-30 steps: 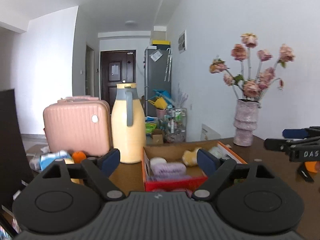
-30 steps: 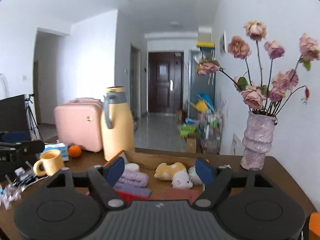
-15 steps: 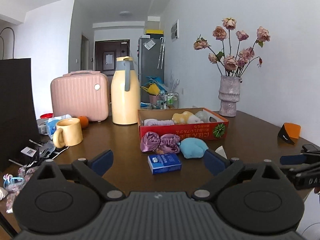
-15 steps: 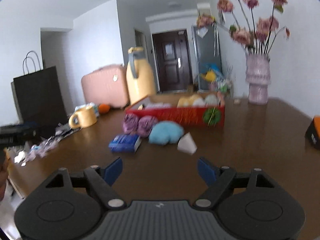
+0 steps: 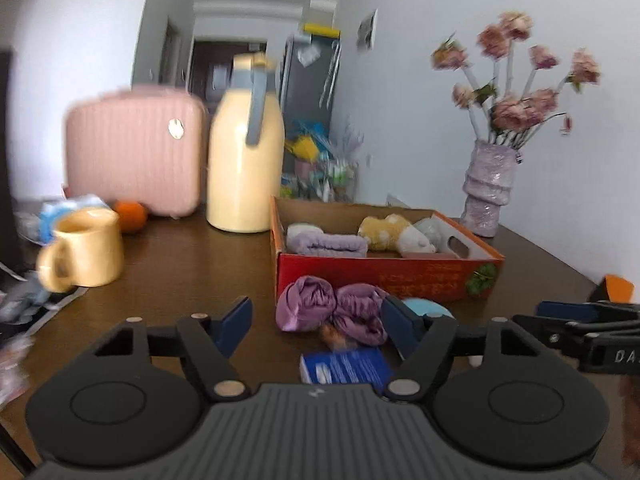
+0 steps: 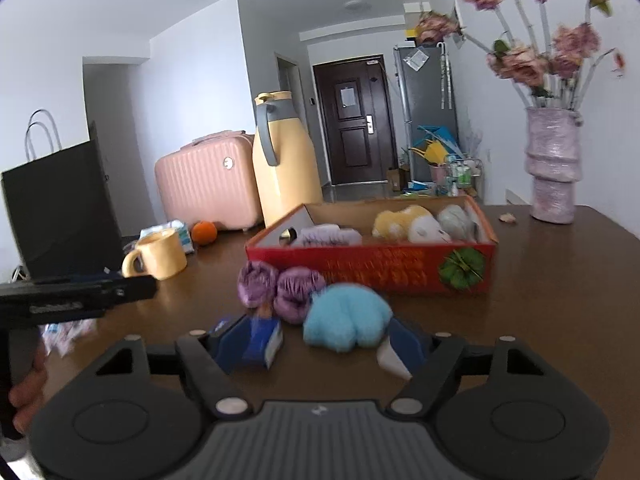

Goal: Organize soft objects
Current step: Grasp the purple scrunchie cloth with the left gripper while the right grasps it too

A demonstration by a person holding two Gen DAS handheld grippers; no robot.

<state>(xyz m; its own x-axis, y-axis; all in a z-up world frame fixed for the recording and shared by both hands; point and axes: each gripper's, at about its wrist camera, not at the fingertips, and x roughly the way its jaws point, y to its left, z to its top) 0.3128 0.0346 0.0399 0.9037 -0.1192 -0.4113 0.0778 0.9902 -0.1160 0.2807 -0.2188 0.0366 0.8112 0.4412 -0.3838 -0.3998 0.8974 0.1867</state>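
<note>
Left wrist: low over table's near edge, facing red box (image 5: 384,272).
Right wrist: same, further right.
Shared: box, thermos (image 6: 286,160).

Before me lies a dark brown wooden worktop (image 6: 560,300). A red cardboard box (image 6: 400,270) sits on it, with two purple cloth bundles (image 6: 280,286), a fluffy blue toy (image 6: 344,320) and a small blue packet (image 6: 260,342) lying just in front. Behind the box stand a cream jug (image 6: 286,160) and a pink case (image 6: 206,180); an orange (image 6: 204,232) and a yellow mug (image 6: 160,254) rest to the left, beside a black paper bag (image 6: 60,204). A pinkish vase (image 6: 554,164) stands far right.
</note>
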